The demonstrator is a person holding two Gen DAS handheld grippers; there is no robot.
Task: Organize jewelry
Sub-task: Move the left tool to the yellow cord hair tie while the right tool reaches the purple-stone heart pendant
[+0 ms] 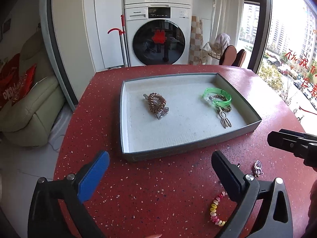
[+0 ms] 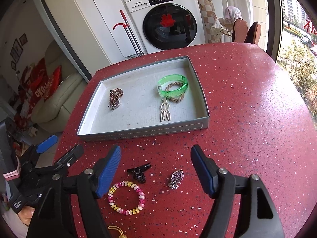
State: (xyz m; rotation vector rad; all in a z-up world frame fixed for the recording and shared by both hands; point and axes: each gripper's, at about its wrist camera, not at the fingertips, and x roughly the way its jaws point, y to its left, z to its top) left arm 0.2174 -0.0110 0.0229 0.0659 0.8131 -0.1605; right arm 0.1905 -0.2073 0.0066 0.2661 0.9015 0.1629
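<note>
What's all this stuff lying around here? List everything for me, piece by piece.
Tray: 1, grey with pale lining, on the table.
Table: 1, red with speckles.
Spiral hair tie: 1, brown, left in tray, on a silver clip.
Bangle: 1, green, right in tray.
Braided band: 1, tan, under the bangle.
Metal hairpin: 1, silver, in front of the bangle.
Claw clip: 1, black, on table before the tray.
Brooch: 1, silver, right of the claw clip.
Coil bracelet: 1, pink and yellow, nearest.
Washing machine: 1, white, behind.
Left tongs: open, empty.
Right tongs: open, empty.
</note>
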